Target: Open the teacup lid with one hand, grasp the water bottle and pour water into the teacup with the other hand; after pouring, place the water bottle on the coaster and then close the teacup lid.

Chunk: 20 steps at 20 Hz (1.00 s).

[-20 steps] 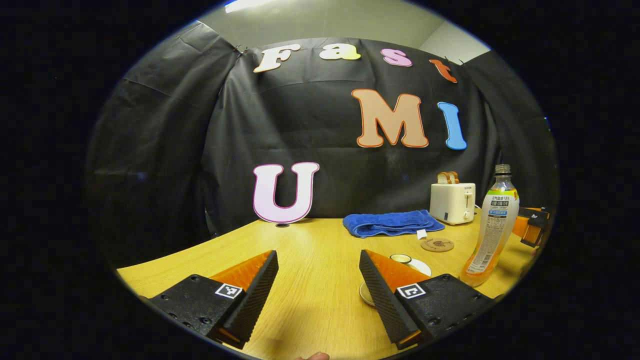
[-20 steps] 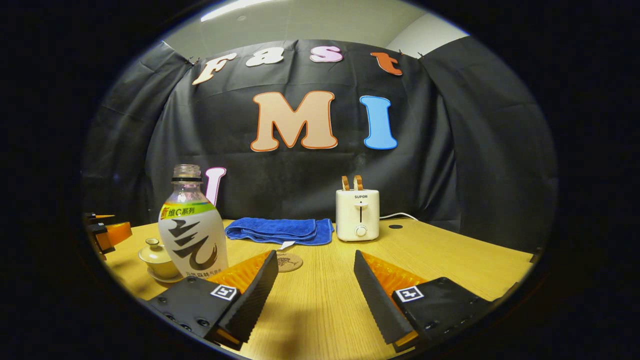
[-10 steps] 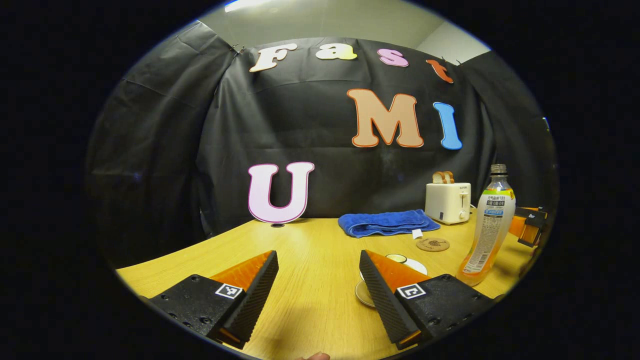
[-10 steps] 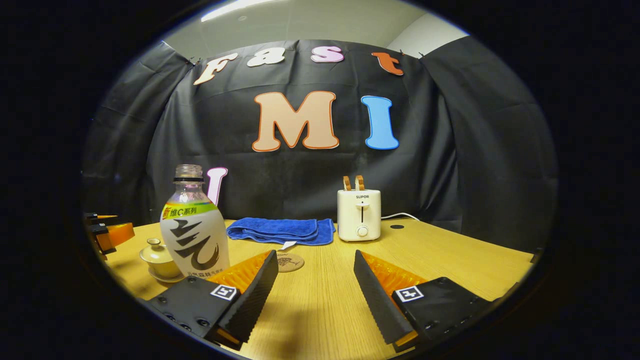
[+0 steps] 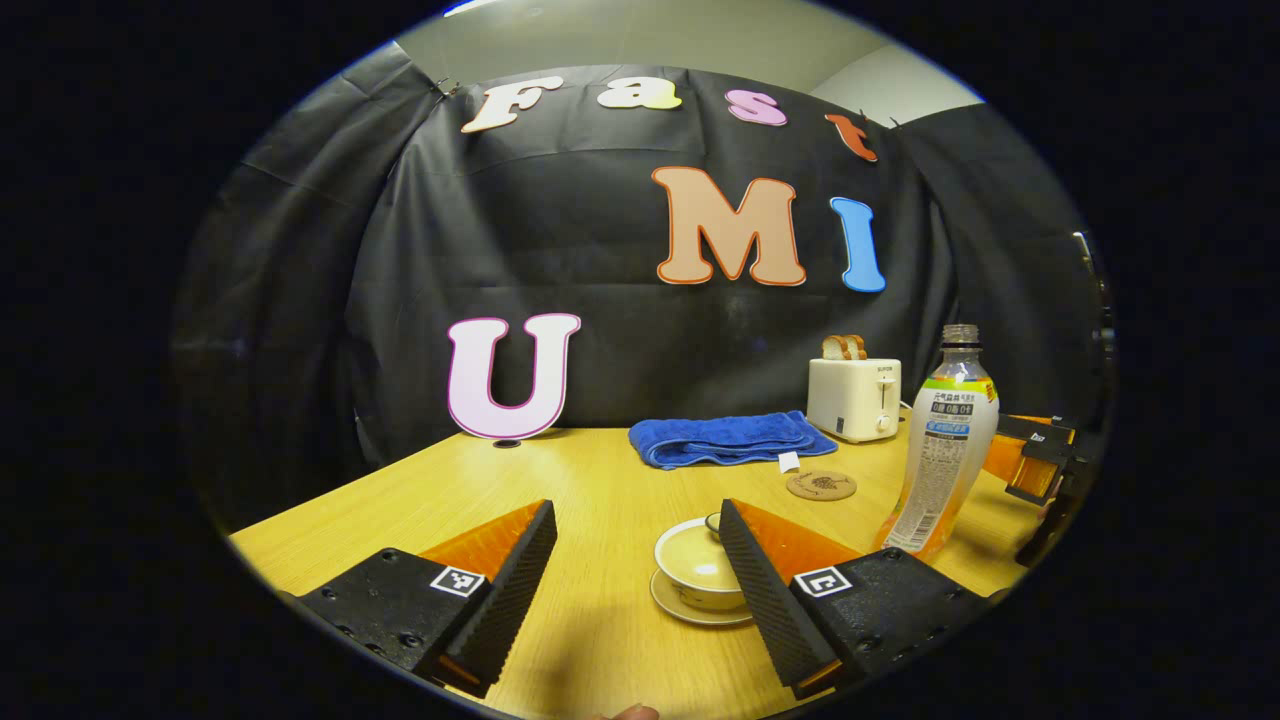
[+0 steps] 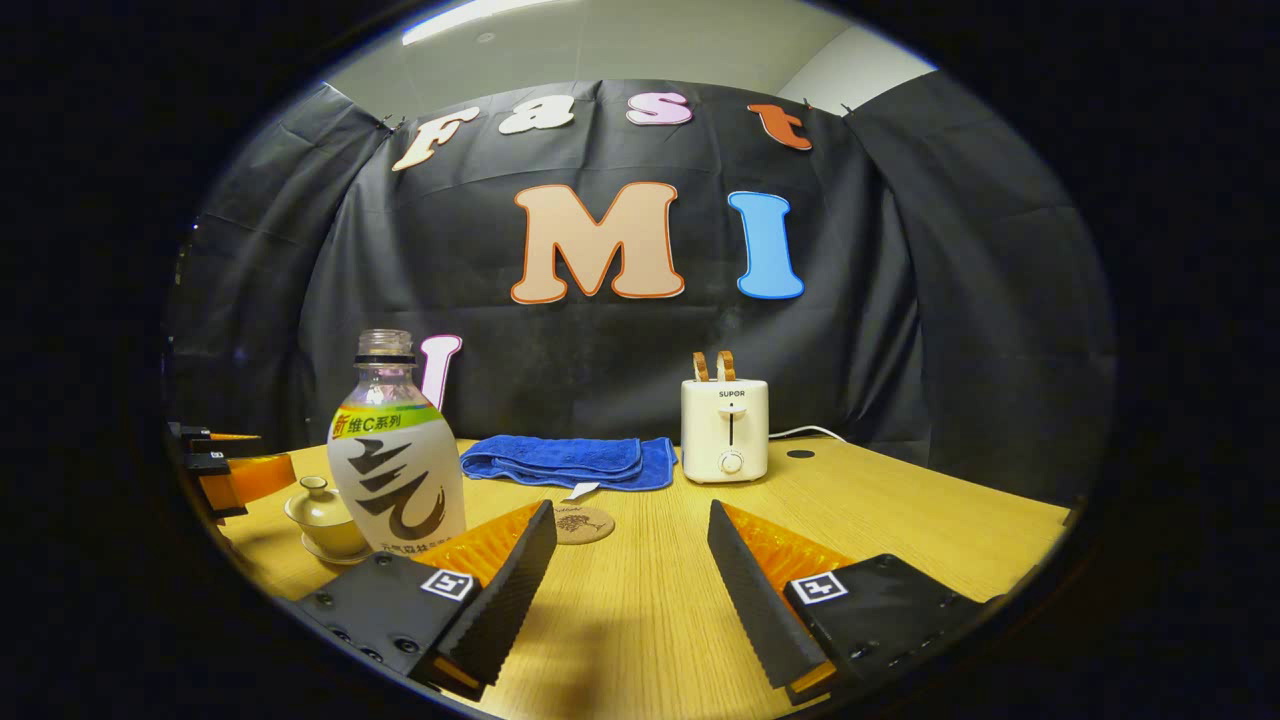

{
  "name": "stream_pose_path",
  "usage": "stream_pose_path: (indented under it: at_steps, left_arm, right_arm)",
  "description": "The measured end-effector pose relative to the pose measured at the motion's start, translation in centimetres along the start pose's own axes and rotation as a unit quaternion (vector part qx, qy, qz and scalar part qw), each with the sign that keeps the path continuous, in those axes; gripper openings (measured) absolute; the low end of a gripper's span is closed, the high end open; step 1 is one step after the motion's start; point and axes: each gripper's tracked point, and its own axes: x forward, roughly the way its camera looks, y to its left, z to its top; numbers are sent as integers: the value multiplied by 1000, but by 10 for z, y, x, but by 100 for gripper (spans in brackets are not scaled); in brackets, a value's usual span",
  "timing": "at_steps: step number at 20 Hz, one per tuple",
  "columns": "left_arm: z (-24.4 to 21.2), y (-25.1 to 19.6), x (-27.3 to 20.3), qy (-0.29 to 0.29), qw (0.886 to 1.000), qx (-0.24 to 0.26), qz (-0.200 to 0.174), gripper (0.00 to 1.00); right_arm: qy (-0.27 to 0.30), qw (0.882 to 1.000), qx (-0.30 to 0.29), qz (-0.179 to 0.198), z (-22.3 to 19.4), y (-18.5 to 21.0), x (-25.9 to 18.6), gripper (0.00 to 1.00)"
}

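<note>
A pale lidded teacup (image 5: 690,565) on a saucer stands close in front of my left gripper (image 5: 637,515), partly behind its right finger. That gripper is open with nothing between its fingers. The uncapped water bottle (image 5: 945,450) stands upright to the right of the cup, and the round cork coaster (image 5: 821,486) lies behind them. In the right gripper view the bottle (image 6: 395,465) stands at the left, just beyond my left finger, with the teacup (image 6: 322,515) behind it. My right gripper (image 6: 630,512) is open above the table, the coaster (image 6: 583,523) just ahead.
A folded blue towel (image 5: 730,440) and a white toaster (image 5: 855,398) holding bread sit at the back of the wooden table (image 5: 600,480). The other gripper (image 5: 1030,455) shows at the far right. In the right gripper view the toaster (image 6: 725,430) stands straight ahead.
My left gripper has swung toward the teacup, which now shows close by its right finger. The right gripper has barely shifted. Bottle and cup stand where they were.
</note>
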Motion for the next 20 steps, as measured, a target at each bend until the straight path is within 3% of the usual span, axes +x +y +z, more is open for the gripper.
stream_pose_path:
  at_steps: [9, 20]
  left_arm:
    - [-9, -34, 18, 35, 998, 20, -48, 97]
    - [-32, -40, 30, 86, 994, 52, -48, 93]
  right_arm:
    - [0, 1000, 0, 2, 0, 0, 0, 94]
    - [0, 1000, 0, 8, 0, 3, 1, 95]
